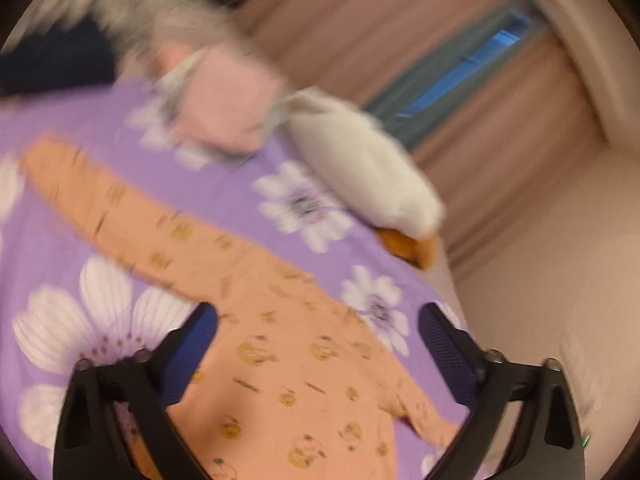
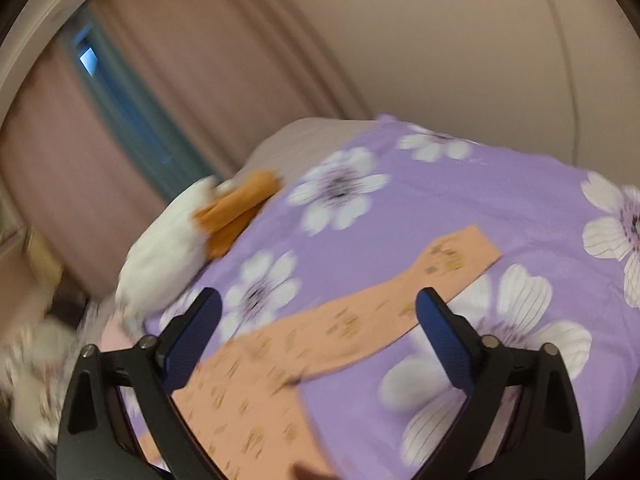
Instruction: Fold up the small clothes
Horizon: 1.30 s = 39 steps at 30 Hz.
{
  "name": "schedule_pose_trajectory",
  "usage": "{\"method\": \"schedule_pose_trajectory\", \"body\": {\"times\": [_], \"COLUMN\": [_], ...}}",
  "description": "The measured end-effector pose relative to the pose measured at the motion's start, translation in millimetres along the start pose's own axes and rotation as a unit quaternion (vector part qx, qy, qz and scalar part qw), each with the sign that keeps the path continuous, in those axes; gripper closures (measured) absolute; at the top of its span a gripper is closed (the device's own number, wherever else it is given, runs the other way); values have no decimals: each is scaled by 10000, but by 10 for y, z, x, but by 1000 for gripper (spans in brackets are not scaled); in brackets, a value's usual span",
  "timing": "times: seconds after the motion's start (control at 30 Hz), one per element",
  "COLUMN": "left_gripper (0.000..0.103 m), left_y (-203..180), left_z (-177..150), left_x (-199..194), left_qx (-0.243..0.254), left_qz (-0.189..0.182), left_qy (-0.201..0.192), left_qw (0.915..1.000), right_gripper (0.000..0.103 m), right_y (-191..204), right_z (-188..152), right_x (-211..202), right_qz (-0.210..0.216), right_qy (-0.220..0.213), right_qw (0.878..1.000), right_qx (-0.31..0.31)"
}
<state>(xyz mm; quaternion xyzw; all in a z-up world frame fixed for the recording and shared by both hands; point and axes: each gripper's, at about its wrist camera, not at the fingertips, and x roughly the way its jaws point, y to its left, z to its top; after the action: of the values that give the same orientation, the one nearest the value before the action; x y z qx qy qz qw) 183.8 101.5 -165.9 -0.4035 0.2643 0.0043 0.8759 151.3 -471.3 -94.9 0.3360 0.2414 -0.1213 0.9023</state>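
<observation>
A small peach garment [image 1: 280,368] printed with little yellow figures lies spread flat on a purple bedspread with white flowers [image 1: 100,120]. One long part of it runs up to the left in the left wrist view. My left gripper [image 1: 318,316] hovers open over the garment's body, nothing between its blue pads. In the right wrist view the same peach garment [image 2: 256,384] stretches up to the right toward its end [image 2: 460,256]. My right gripper [image 2: 318,304] is open above it, its pads touching nothing. Both views are blurred.
A white plush toy with an orange beak [image 1: 368,176] lies at the bed's edge, seen again as the plush toy [image 2: 172,240]. A folded pink cloth [image 1: 228,108] and a grey heap [image 1: 160,12] lie farther back. Pink curtains [image 1: 500,128] hang beyond the bed.
</observation>
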Motion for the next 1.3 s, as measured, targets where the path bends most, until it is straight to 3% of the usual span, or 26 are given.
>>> {"method": "schedule_pose_trajectory", "body": {"times": [0.07, 0.13, 0.27, 0.33, 0.4, 0.47, 0.53, 0.63, 0.77, 0.83, 0.9, 0.97, 1.1, 1.17, 1.3], "left_gripper": [10, 10, 10, 10, 10, 10, 11, 11, 13, 22, 36, 44, 46, 46, 47], "left_y": [208, 324, 419, 458, 473, 503, 571, 570, 737, 698, 669, 711, 832, 837, 783], "left_z": [28, 29, -8, -62, -114, -226, -347, -349, -337, -338, -349, -344, -308, -304, -296], "left_x": [193, 331, 383, 464, 665, 878, 1125, 1167, 1159, 1154, 1136, 1118, 1117, 1133, 1156], "left_qx": [-271, -220, 52, 180, 293, 268, 138, 106, -899, -765, -495, -533, -905, -936, -741], "left_qz": [464, 580, 888, 1053, 643, 175, 329, 277, 113, 274, 492, 572, 420, 399, 555], "left_qy": [283, 470, 448, 647, 1226, 1852, 2384, 2219, 1759, 1790, 1842, 1809, 1745, 1741, 1737], "left_qw": [9982, 9970, 9950, 9922, 9899, 9822, 9705, 9746, 9802, 9805, 9804, 9804, 9796, 9795, 9804], "right_gripper": [8, 7, 6, 6, 7, 7, 9, 25, 53, 60, 60, 59, 69, 92, 95], "right_y": [-443, -872, -1480, -1666, -1770, -1782, -1837, -1960, -2206, -2280, -2220, -2134, -1913, -1811, -1785], "right_z": [200, 309, 370, 341, 307, 248, 291, 348, 407, 384, 337, 266, 112, 57, 51], "right_x": [172, 276, 534, 679, 837, 956, 1030, 993, 971, 965, 1026, 1146, 1344, 1470, 1556], "right_qz": [-100, -317, -946, -1300, -1514, -1564, -1398, -1134, -922, -794, -463, -88, 246, 41, -62], "right_qy": [-187, -446, -123, 123, 363, 593, 578, 511, 662, 743, 891, 1221, 1549, 1651, 1539], "right_qw": [9976, 9897, 9766, 9721, 9719, 9735, 9784, 9825, 9771, 9755, 9767, 9746, 9713, 9725, 9706], "right_qx": [658, 1323, 1925, 1947, 1767, 1560, 1412, 1383, 1797, 1912, 1898, 1873, 1789, 1642, 1848]}}
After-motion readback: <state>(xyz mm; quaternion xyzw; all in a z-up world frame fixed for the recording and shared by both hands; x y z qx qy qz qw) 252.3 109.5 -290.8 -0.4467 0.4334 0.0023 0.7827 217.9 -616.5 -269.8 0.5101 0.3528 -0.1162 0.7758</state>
